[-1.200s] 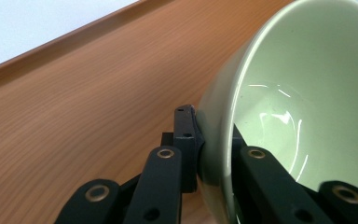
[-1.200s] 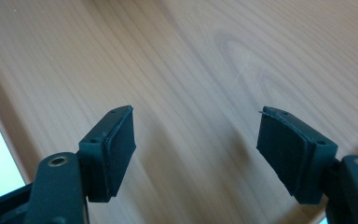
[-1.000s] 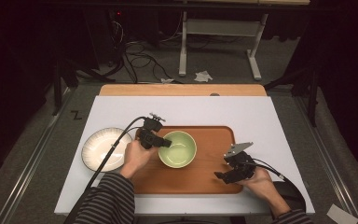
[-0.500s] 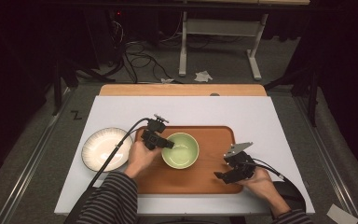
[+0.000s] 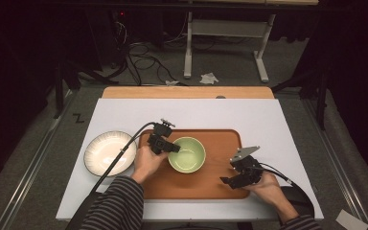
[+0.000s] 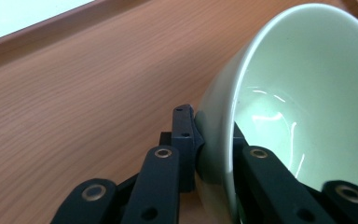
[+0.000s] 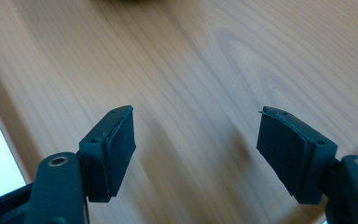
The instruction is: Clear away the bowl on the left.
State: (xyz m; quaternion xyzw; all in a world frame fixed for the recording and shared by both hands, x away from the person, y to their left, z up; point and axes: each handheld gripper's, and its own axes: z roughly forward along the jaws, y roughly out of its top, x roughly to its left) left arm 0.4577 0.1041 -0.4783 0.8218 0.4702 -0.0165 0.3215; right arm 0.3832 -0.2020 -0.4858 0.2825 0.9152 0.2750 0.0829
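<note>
Bowl gripped on the tray, move just begun.
Your left gripper (image 5: 172, 146) had clamped the green bowl's (image 5: 188, 154) rim, bowl on the wooden tray (image 5: 220, 182); your right gripper (image 7: 196, 149) gaped wide, empty. Carrying, perhaps toward the white plate (image 5: 109, 152), was left.

A lab: floor cables (image 5: 139, 52), metal stand (image 5: 225, 36), dark surroundings.
</note>
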